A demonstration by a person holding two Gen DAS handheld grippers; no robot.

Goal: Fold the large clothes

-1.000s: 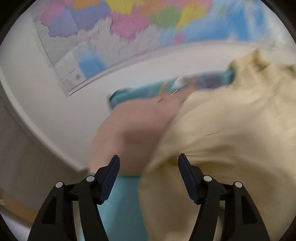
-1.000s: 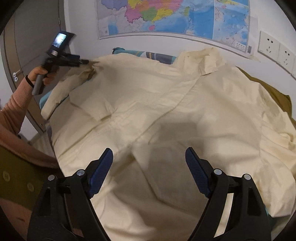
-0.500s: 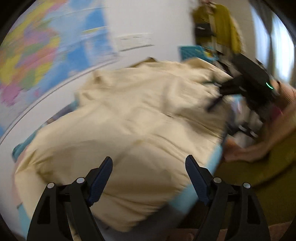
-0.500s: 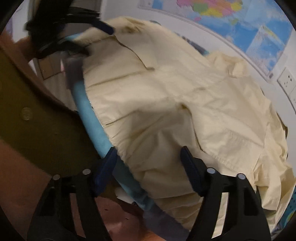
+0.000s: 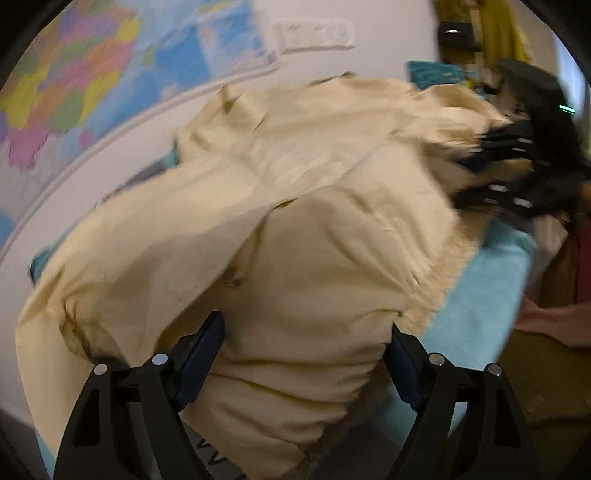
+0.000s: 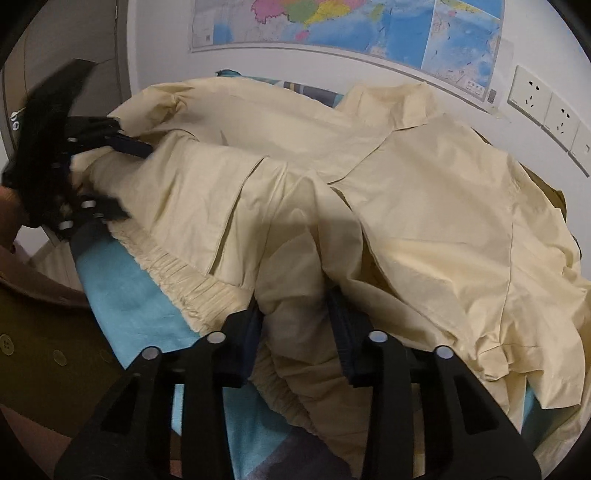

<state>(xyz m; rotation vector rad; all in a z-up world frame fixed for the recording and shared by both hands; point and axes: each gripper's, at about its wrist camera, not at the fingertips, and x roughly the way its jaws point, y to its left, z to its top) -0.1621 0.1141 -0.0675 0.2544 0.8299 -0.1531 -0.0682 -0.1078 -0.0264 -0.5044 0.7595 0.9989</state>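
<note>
A large cream jacket point(image 5: 295, 221) point(image 6: 406, 203) lies spread on a blue-covered surface point(image 6: 129, 295), collar toward the wall and elastic hem toward me. My left gripper point(image 5: 303, 350) stands wide open at the jacket's left side, with a bulge of cloth between its jaws; the right wrist view shows the left gripper point(image 6: 133, 181) at the far left. My right gripper point(image 6: 297, 325) is at the hem and its jaws are closing on a bunched fold of the jacket that fills the gap and touches both pads. The blurred right gripper point(image 5: 469, 170) also shows in the left wrist view.
A wall map point(image 6: 332, 22) hangs behind the jacket, with wall sockets point(image 6: 546, 107) to its right. An olive garment point(image 6: 44, 350) with buttons sits at the near left, beside a door point(image 6: 55, 37). Blue cover point(image 5: 480, 295) shows past the hem.
The left gripper swung from facing the wall to looking across the jacket and widened its jaws. The right gripper dropped to the hem and its jaws narrowed around a fold.
</note>
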